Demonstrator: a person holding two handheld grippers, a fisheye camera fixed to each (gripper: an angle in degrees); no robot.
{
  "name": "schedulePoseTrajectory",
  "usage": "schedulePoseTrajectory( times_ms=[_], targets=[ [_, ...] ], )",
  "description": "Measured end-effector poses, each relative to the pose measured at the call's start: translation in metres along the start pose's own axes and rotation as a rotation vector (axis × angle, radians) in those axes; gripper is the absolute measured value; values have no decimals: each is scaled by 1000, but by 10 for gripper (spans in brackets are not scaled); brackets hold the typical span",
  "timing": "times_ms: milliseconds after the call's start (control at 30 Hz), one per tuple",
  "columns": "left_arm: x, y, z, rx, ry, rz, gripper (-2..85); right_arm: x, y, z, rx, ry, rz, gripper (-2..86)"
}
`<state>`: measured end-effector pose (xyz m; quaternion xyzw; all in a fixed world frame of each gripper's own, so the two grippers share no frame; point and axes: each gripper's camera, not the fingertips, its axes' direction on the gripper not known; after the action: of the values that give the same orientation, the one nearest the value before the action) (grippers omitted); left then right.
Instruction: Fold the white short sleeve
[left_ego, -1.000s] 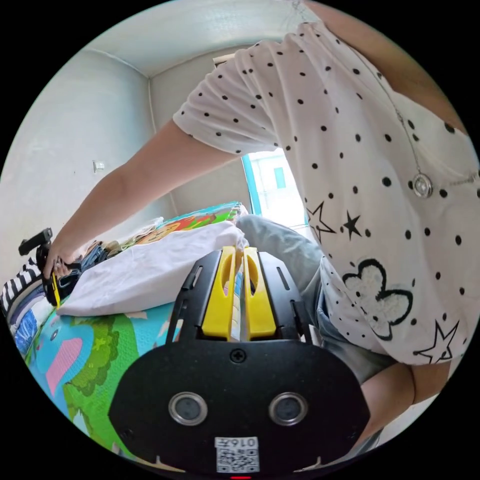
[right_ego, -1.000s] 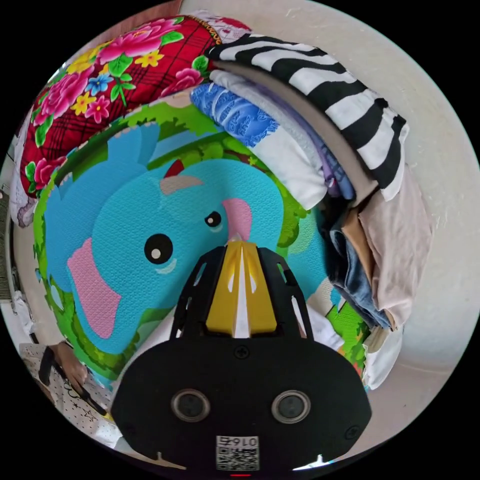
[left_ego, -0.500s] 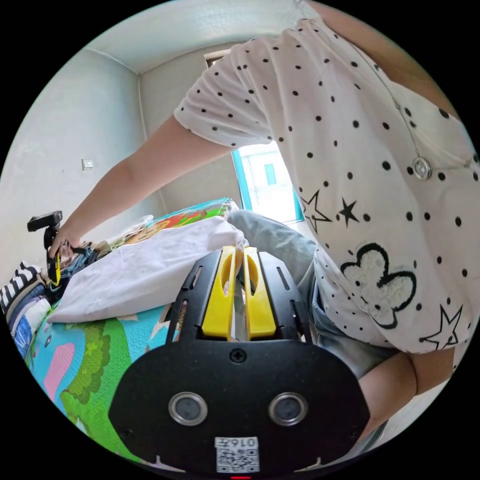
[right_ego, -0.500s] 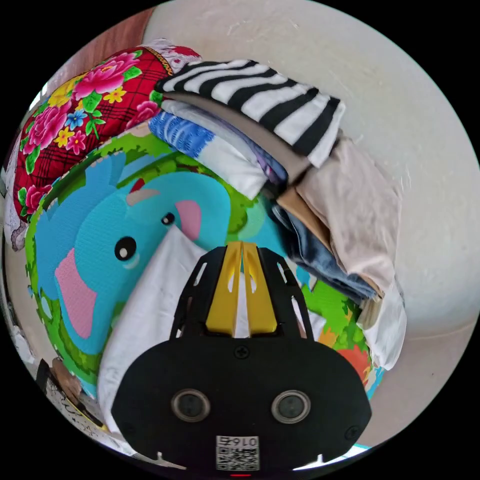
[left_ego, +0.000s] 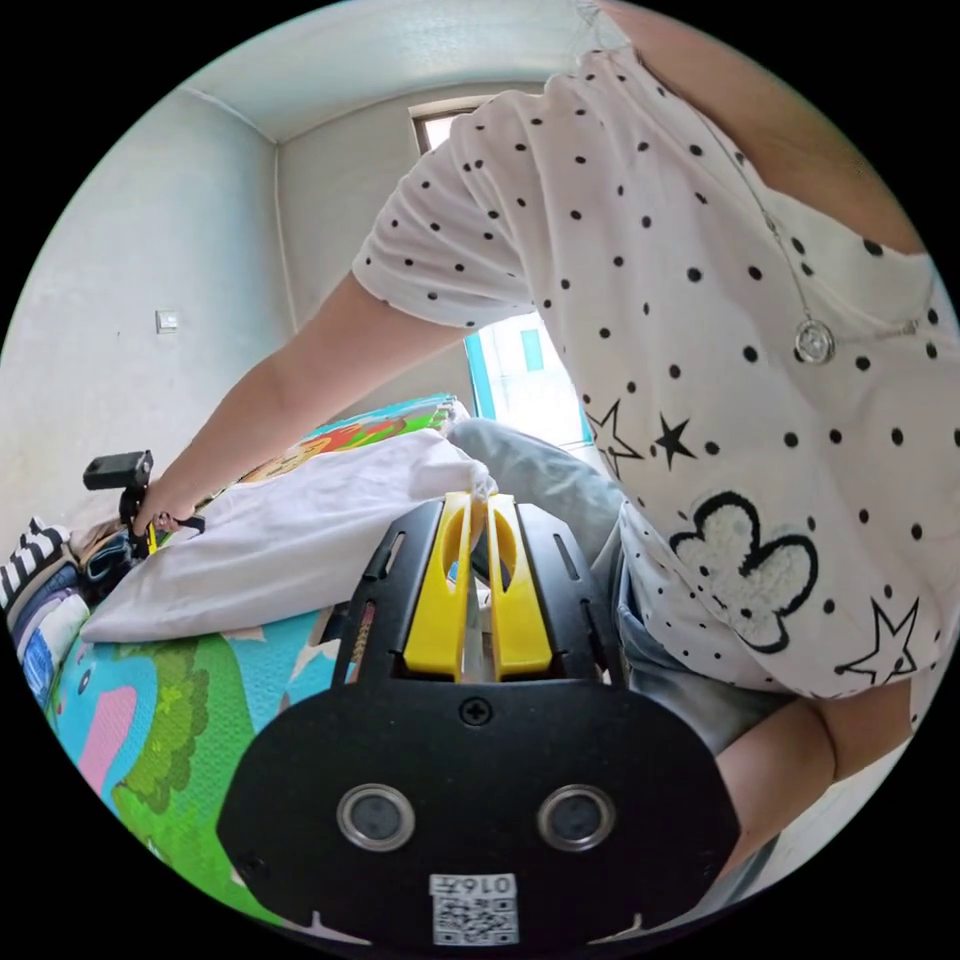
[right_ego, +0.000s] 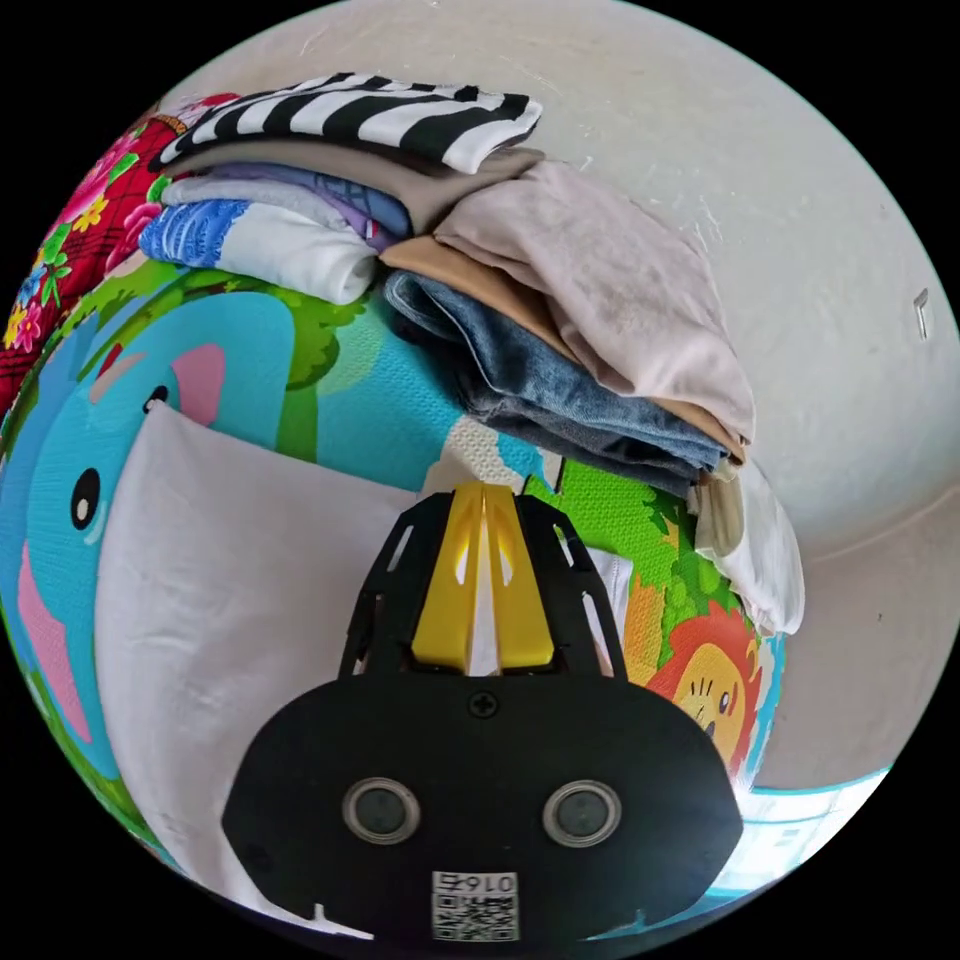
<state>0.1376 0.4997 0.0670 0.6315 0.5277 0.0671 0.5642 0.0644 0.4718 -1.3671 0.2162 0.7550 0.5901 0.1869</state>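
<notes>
The white short sleeve (left_ego: 300, 530) hangs stretched above the colourful play mat (left_ego: 170, 700). My left gripper (left_ego: 480, 497) is shut on one corner of it, close to the person's lap. Across the cloth, the right gripper (left_ego: 150, 535) shows small in the person's hand, pinching the far corner. In the right gripper view the white short sleeve (right_ego: 230, 600) spreads out to the left below the jaws, and my right gripper (right_ego: 483, 488) is shut on its edge.
Folded clothes (right_ego: 560, 340) are stacked against the wall beyond the right gripper, with a striped top (right_ego: 370, 110) uppermost. A red flowered blanket (right_ego: 50, 260) lies at the left. The person (left_ego: 740, 400) sits close to the left gripper, knee raised.
The right gripper has swung along the mat with its corner of the cloth, away from the elephant picture and toward the clothes stack. More white cloth now spreads under it. The left gripper held still.
</notes>
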Motion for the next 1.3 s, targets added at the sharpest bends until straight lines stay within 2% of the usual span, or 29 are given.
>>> schedulePoseTrajectory(
  times_ms=[133,233,300,467,533,600,767,800,967,1000,1100,1300],
  targets=[
    [-1,-2,1,6,10,-5,-5,15,16,-30,-28,32,-84,-5],
    [0,-3,2,4,8,0,-5,42,43,-78,46,-23,-100,-5],
    [1,-5,4,4,13,-3,-5,58,64,-98,5,-62,-117,-5],
    [3,-9,8,-5,20,4,-6,92,168,-156,-80,-144,-132,-4],
    [3,-10,9,-6,21,4,-6,101,207,-174,-103,-119,-117,-4],
    [3,-12,9,4,26,-1,-6,111,253,-203,-26,-137,-127,-3],
    [3,-17,10,20,26,-13,-7,135,424,-335,423,-190,-169,5],
    [4,-18,10,23,21,-14,-7,138,444,-349,462,-206,-171,7],
    [6,-32,6,41,-11,-33,-6,174,600,-448,605,-612,-100,85],
    [5,-38,5,38,-18,-45,-5,176,614,-456,609,-635,-95,92],
    [5,-53,3,15,-55,-89,-5,176,680,-496,640,-566,-75,118],
    [11,-76,4,1,-145,-278,-5,134,768,-559,712,-259,-141,180]
  ],
)
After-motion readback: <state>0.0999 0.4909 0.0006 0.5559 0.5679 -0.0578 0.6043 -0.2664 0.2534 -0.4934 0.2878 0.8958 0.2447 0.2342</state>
